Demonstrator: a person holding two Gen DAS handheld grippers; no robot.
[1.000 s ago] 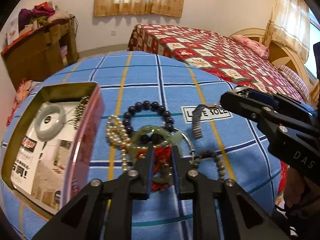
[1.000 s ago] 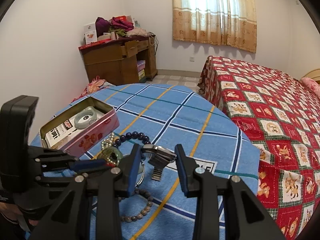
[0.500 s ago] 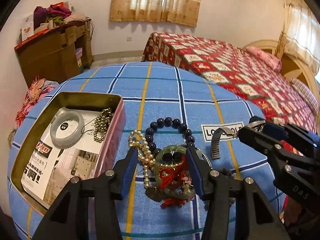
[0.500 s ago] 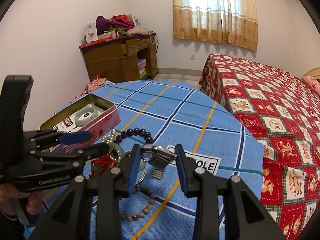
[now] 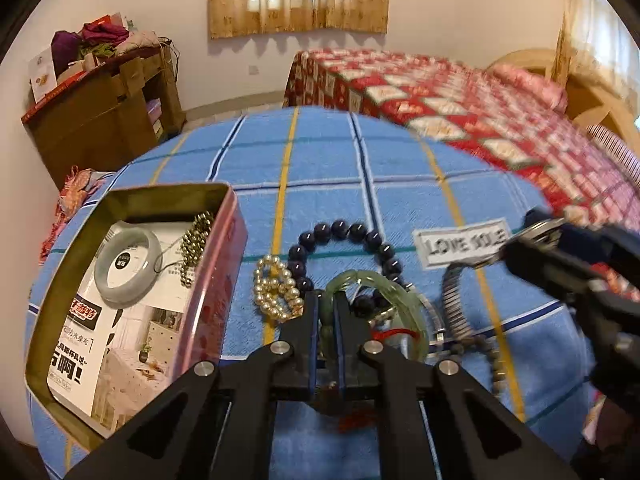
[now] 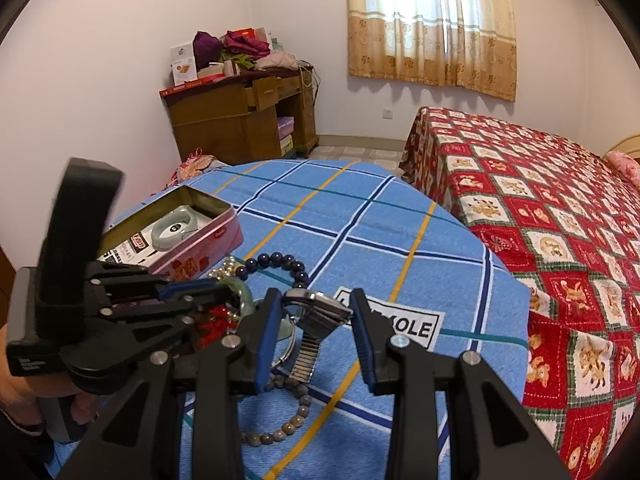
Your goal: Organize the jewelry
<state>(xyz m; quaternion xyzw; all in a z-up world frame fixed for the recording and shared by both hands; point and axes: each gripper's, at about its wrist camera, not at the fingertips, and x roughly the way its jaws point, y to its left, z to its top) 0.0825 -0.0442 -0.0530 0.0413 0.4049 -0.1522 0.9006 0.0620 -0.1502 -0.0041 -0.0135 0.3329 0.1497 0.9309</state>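
My left gripper [image 5: 327,300] is shut on the rim of a green jade bangle [image 5: 404,300] with a red tassel [image 5: 392,334], in the jewelry pile on the blue checked cloth. It also shows in the right wrist view [image 6: 224,286]. My right gripper [image 6: 316,308] holds a silver watch [image 6: 316,312] between its jaws, and its metal band [image 6: 306,358] hangs down. The watch band also shows in the left wrist view [image 5: 454,300]. Around lie a dark blue bead bracelet [image 5: 344,230], a pearl strand [image 5: 276,288] and a brown bead bracelet [image 6: 296,412].
An open pink tin [image 5: 224,280] at the left holds a pale jade bangle [image 5: 128,266], a gold bead chain [image 5: 194,246] and a printed card. A "LOVE SOLE" label [image 5: 464,244] lies on the cloth. A bed [image 6: 540,208] and wooden desk [image 6: 240,120] stand beyond the table.
My left gripper opened about half a second ago, then closed on the green bangle's rim. The right gripper has barely moved, with the watch still between its jaws.
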